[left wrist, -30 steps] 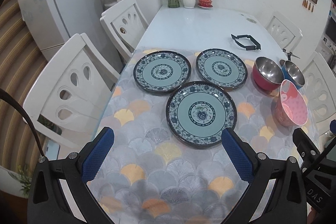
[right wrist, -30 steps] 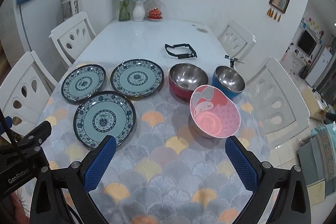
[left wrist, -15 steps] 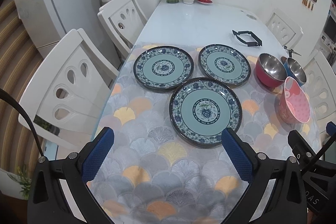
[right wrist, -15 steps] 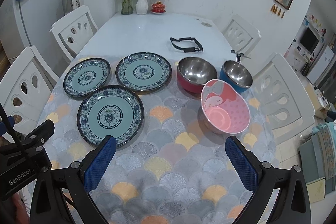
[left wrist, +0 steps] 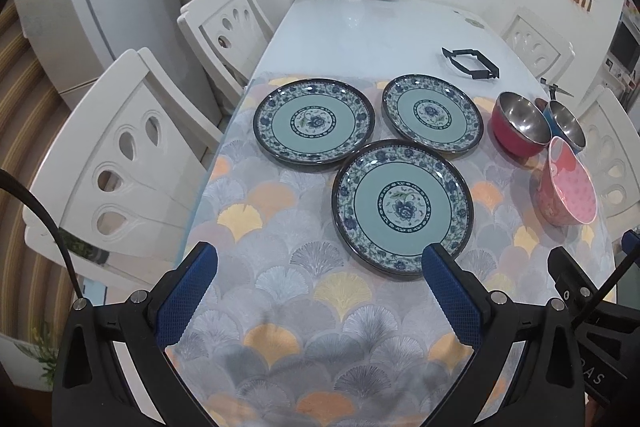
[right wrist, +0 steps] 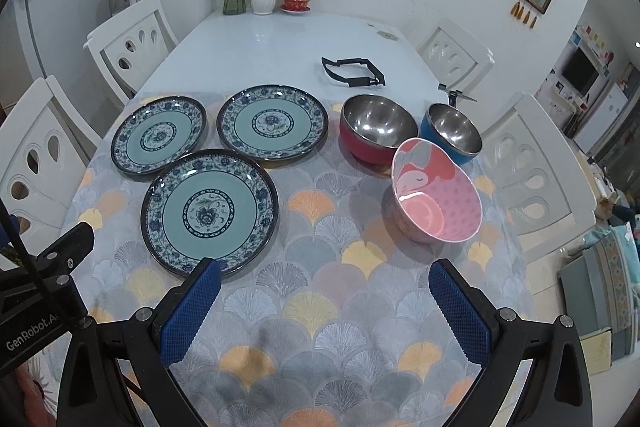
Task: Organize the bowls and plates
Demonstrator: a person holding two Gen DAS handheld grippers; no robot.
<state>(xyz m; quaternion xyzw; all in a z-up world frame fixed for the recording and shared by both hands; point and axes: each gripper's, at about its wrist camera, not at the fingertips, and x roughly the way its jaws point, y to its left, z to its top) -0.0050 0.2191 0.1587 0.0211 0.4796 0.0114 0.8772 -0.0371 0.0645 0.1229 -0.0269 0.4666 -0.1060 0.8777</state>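
three plates and three bowls lay apart on the cloth

the left gripper (left wrist: 320,267) hung above the near end of the patterned tablecloth (left wrist: 280,327), its blue pads spread wide and holding nothing. the right gripper (right wrist: 325,281) hung the same way beside it, jaws wide and empty.

three blue-and-teal plates sat on the cloth in a triangle. the near plate (left wrist: 402,205) lay just ahead of the left gripper's right-hand finger (left wrist: 450,289). behind it were the far left plate (left wrist: 314,121) and the far right plate (left wrist: 432,113); their rims looked to be touching or nearly so, though the fisheye made that hard to judge.

to the right of the plates stood the bowls. the red bowl (right wrist: 378,129) and the blue bowl (right wrist: 454,131), both steel inside, sat side by side at the far edge of the cloth. the pink bowl (right wrist: 438,193) stood in front of them, tilted, its printed inside facing the right wrist camera.

beyond the cloth, on the bare white table (right wrist: 280,43), lay a black strap (right wrist: 354,71), well apart from the dishes.
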